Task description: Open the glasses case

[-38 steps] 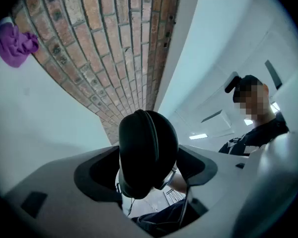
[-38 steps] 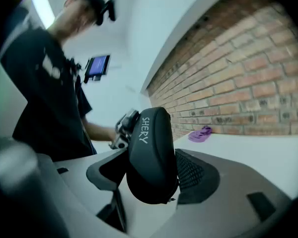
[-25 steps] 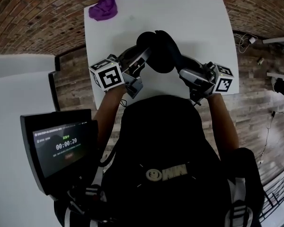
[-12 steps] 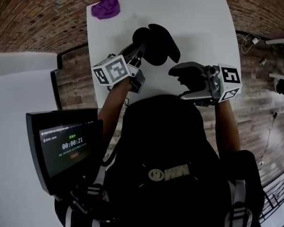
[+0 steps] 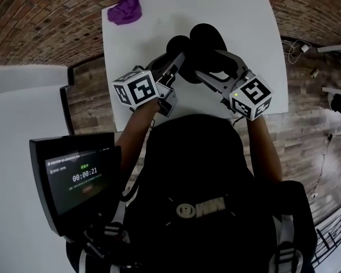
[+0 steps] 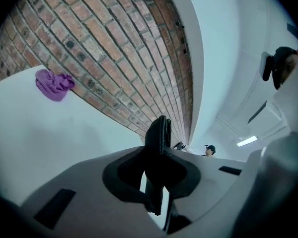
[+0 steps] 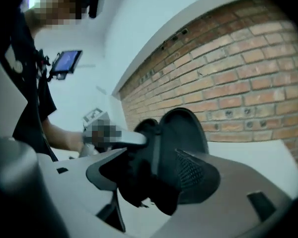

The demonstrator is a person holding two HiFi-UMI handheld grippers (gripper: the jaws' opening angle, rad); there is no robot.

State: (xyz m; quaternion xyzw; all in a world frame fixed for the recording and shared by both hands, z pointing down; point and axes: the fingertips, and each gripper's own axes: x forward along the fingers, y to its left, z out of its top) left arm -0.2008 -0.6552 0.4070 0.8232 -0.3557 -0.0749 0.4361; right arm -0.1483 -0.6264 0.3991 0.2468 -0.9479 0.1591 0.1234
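Observation:
The black glasses case (image 5: 200, 49) hangs above the white table (image 5: 244, 16), its two halves spread apart. My left gripper (image 5: 178, 61) is shut on the thin edge of the left half; in the left gripper view that edge (image 6: 159, 138) stands upright between the jaws of the left gripper (image 6: 159, 182). My right gripper (image 5: 210, 66) reaches in from the right with its fingers on either side of the right half. In the right gripper view the case (image 7: 181, 128) sits between the jaws of the right gripper (image 7: 159, 182), and the ribbed pad (image 7: 193, 170) shows bare beside it.
A crumpled purple cloth (image 5: 125, 9) lies at the table's far left corner and shows in the left gripper view as the cloth (image 6: 52, 83). A screen on a stand (image 5: 74, 178) is at my lower left. A brick floor surrounds the table.
The right gripper let go of the case, swung out to the right, rolled over and came back around the case's right half. The left gripper kept its hold and sank slightly.

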